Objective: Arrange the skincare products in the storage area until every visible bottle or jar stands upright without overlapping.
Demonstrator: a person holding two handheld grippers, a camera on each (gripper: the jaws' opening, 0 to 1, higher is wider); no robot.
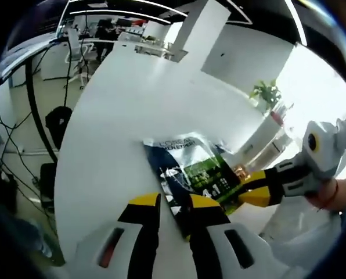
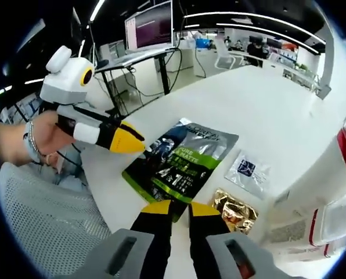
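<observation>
— Left gripper [image 1: 176,203]?
— Jaws close together, yellow tips pinching the near edge of the L'Oréal sachet [image 1: 193,174]. Same gripper in the right gripper view [image 2: 139,146], coming in from the left, held by a hand [image 2: 42,136], tip touching the packet's side edge.
— Right gripper [image 2: 180,210]?
— Narrow too, tips meeting at the bottom edge of the dark-and-green sachet [image 2: 181,160]; looks clamped on it. In the left gripper view, entering from the right [image 1: 248,195], yellow tip against the packet's far side.
— Where, exactly?
— Flat on the white table [image 1: 132,110], near its edge.
— Beside it?
— Small clear-and-dark sachet [image 2: 247,170] just to the right, apart from it; crinkled gold foil packet [image 2: 235,212] below that, close to the right gripper's tips. White containers with red parts [image 2: 341,192] at far right.
— Beyond the table?
— Mesh chair back [image 2: 45,221] lower left, monitor [image 2: 148,26] on a desk behind.
</observation>
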